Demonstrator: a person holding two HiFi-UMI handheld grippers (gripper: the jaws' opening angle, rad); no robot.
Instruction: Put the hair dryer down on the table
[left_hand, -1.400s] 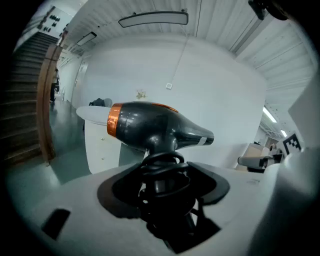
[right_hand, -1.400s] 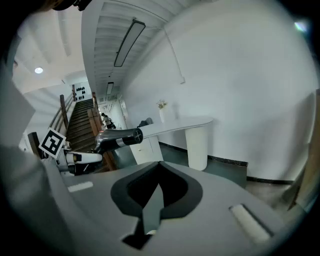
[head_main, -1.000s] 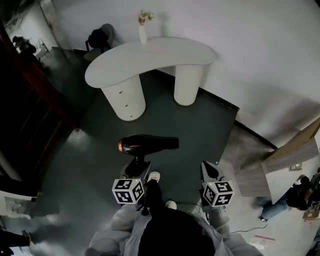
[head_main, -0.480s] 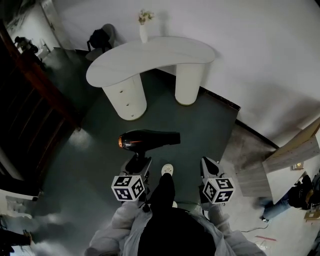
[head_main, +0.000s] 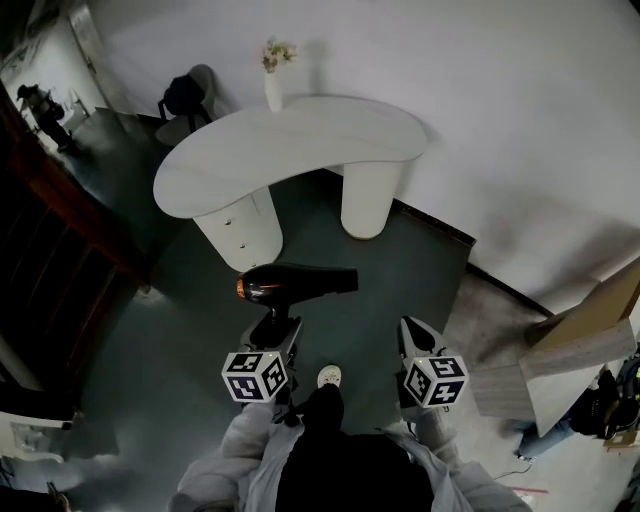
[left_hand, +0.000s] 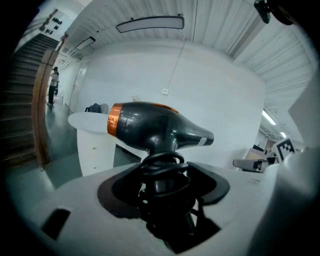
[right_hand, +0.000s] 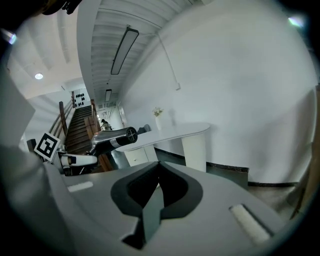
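A black hair dryer (head_main: 295, 283) with a copper ring at its back end stands upright in my left gripper (head_main: 277, 325), which is shut on its handle and coiled cord. In the left gripper view the hair dryer (left_hand: 150, 125) fills the middle above the left gripper (left_hand: 162, 175), nozzle to the right. The white curved table (head_main: 290, 140) lies ahead across the dark floor, a vase of flowers (head_main: 272, 85) at its back edge. My right gripper (head_main: 415, 335) is level with the left one, shut and empty. The right gripper view shows the right gripper (right_hand: 157, 180), the hair dryer (right_hand: 112, 138) and the table (right_hand: 175, 132).
A chair (head_main: 185, 95) with a dark garment stands behind the table's left end. Dark wooden stairs (head_main: 50, 220) run down the left side. Pale wooden boards (head_main: 580, 335) lie on the floor at right. A person (head_main: 45, 105) stands far off at the upper left.
Both grippers and the hair dryer have come closer to the table as the person stepped forward. The table looks larger and has shifted left in the head view. The grip is unchanged.
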